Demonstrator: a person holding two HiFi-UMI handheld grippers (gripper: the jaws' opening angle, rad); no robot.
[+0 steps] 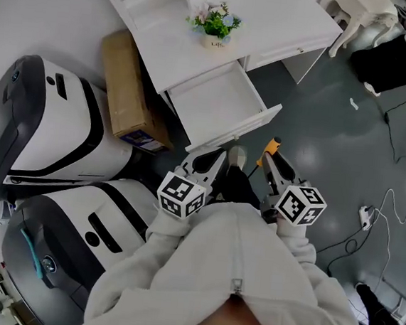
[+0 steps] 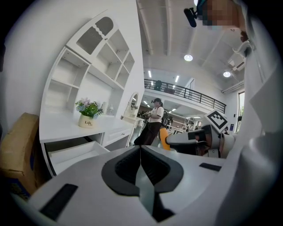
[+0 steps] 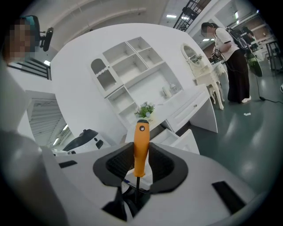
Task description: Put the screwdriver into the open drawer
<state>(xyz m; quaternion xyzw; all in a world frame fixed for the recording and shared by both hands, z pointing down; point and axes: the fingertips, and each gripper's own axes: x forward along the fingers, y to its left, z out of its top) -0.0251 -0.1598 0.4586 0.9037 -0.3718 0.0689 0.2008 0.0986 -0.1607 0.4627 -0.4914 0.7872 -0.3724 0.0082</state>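
Right tool (image 1: pixel 274 169) is clamped on the screwdriver (image 3: pixel 140 149): its two jaws press the orange handle from either side. The handle's butt sticks out past the jaw tips toward the far side, and the thin shaft runs back between the jaws toward the hand. Left tool (image 2: pixel 140 153), just to the left, has its jaws closed together with nothing between them.

Just beyond both tools stands the drawer (image 1: pixel 218 99), pulled out from under the white worktop (image 1: pixel 281 19). Its front panel faces the tools and its white bottom is bare. A small potted plant (image 1: pixel 215 24) stands on the worktop above it, and a cardboard box (image 1: pixel 128 87) leans to the left of the drawer.

So the pickup looks done and the drawer is already open. The screwdriver is held in the air on the near side of the drawer front, not yet over the cavity. What is left, I judge, is to carry it over the front panel, lower it onto the drawer bottom and let go.
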